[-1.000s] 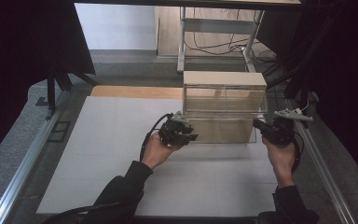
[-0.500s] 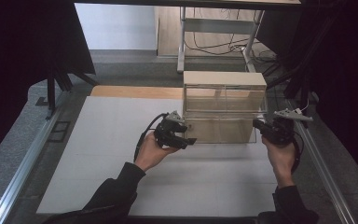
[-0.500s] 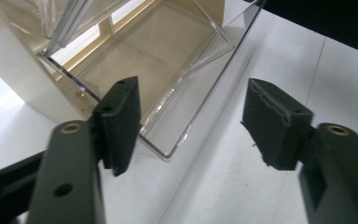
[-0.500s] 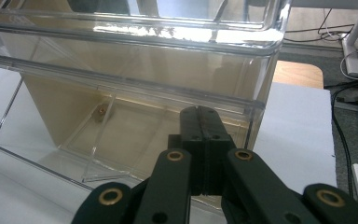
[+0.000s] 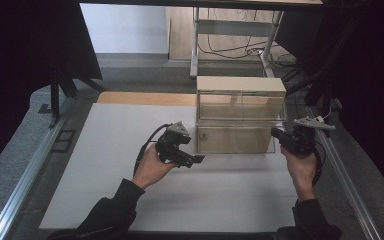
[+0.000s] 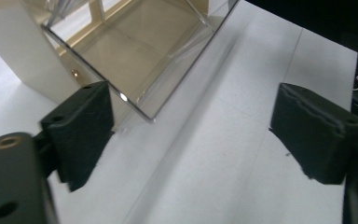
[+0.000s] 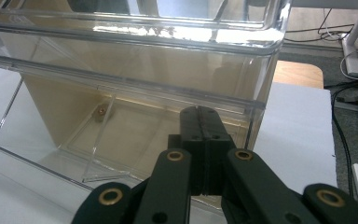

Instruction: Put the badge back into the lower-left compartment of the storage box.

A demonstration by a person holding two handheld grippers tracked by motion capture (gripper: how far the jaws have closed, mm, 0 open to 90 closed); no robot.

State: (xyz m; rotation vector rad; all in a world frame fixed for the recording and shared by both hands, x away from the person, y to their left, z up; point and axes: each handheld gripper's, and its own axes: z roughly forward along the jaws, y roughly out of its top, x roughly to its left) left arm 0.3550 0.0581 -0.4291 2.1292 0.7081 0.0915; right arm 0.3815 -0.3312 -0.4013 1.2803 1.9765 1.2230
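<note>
With its jaws pressed together, the right gripper (image 5: 283,137) braces the clear box (image 5: 240,117) just ahead, while the left gripper (image 5: 192,159), jaws just spread and empty, clears its near corner.

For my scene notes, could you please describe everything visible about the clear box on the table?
The clear box is see-through plastic with beige side panels and top, two tiers, the lower front flap hanging open. It stands upright on the white table. The right hand-held gripper, jaws shut, sits at its right front corner; whether it touches is unclear.
</note>
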